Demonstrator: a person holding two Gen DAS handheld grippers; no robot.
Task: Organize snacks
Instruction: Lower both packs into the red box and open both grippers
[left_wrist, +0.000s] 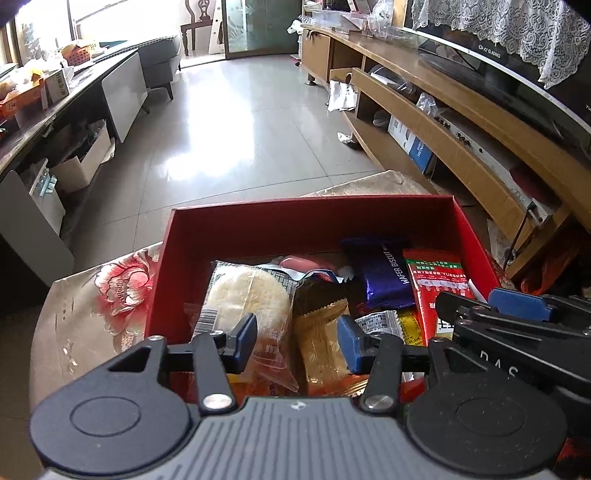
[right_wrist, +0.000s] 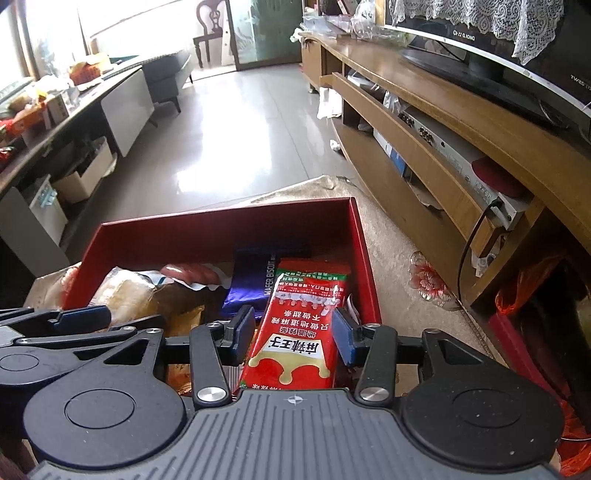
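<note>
A red box (left_wrist: 258, 229) on a floral tablecloth holds several snack packets. My left gripper (left_wrist: 297, 341) hangs open over its near side. A gold wafer packet (left_wrist: 321, 332) and the edge of a clear rice cracker packet (left_wrist: 243, 295) lie between its pads, loose. A purple wafer biscuit packet (left_wrist: 388, 277) rests behind them. My right gripper (right_wrist: 293, 334) is shut on a red packet (right_wrist: 299, 325), its blue pads against both long edges. The packet's far end reaches into the box (right_wrist: 184, 236). The right gripper (left_wrist: 487, 301) shows at the box's right side in the left wrist view.
The tablecloth (left_wrist: 92, 314) covers a low table whose far edge lies just past the box. A wooden TV stand (right_wrist: 461, 122) with a television runs along the right. A long grey cabinet (left_wrist: 122, 92) with clutter lines the left, with tiled floor (left_wrist: 229, 129) between.
</note>
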